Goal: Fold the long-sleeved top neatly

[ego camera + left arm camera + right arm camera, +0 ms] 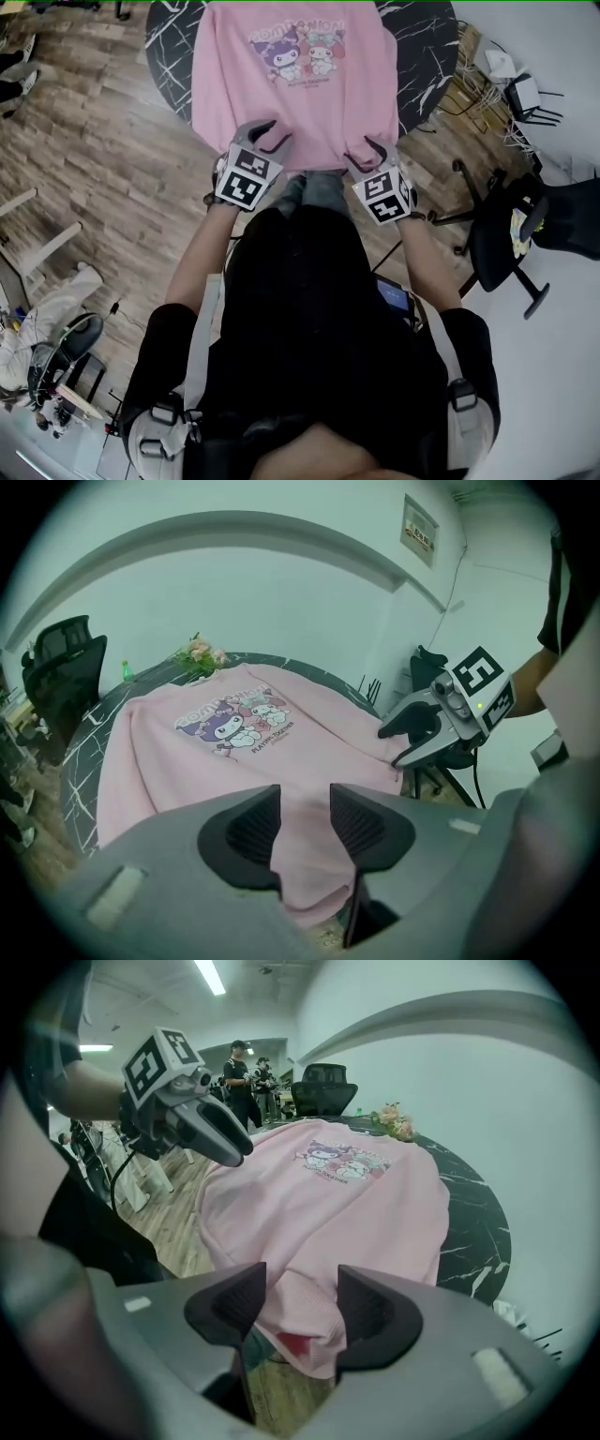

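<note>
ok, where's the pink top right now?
Head view, top centre: the pink top lies spread print-up on the round dark table, its near hem over the edge at the left gripper and right gripper.

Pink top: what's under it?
A dark marbled round table shows on both sides of the pink top. The tabletop beneath it is covered, so anything lying there cannot be seen. Its near hem overhangs the table edge.
</note>
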`<state>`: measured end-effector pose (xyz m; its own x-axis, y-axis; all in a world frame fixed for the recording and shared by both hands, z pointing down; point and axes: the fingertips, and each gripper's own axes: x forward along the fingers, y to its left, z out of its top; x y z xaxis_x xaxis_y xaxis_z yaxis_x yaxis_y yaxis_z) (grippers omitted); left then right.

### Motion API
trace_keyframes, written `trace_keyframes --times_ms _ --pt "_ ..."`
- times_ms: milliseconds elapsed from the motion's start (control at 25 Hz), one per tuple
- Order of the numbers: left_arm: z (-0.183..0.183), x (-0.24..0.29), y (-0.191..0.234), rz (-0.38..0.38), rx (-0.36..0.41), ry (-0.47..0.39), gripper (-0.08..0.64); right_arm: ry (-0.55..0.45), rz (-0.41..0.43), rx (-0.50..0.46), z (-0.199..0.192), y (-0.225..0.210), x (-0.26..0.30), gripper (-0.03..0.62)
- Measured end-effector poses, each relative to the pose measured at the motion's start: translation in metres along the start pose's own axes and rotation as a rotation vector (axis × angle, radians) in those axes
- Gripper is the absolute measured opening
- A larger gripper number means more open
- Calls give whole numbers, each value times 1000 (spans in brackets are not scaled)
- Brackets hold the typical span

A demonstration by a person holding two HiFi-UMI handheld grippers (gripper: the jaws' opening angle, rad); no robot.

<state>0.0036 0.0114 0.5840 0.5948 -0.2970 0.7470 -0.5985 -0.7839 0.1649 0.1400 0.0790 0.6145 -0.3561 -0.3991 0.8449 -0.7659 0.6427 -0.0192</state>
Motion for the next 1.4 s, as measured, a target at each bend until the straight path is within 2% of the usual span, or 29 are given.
trace_keyframes --times_ms 280,360,440,640,920,1080,1400 --pt "-10 -2 -4 -5 -6 25 173 42 -4 4 -11 -3 10 216" --pt "-12 -2 -3 -5 -10 28 170 36 -15 21 -10 -9 9 159" --pt "-12 -2 -3 -8 -11 28 169 15 -25 51 -5 -16 4 67" --pt "-7 3 -9 -29 -6 28 163 -59 -35 168 6 -39 -23 60" --pt "10 17 -32 -73 20 46 161 -110 -158 250 1 -115 -65 58" --pt "34 32 -41 -81 25 50 161 -121 -210 284 -2 -174 -75 57" --pt "78 80 -62 -63 -39 65 161 -127 -308 288 -8 -303 -99 55"
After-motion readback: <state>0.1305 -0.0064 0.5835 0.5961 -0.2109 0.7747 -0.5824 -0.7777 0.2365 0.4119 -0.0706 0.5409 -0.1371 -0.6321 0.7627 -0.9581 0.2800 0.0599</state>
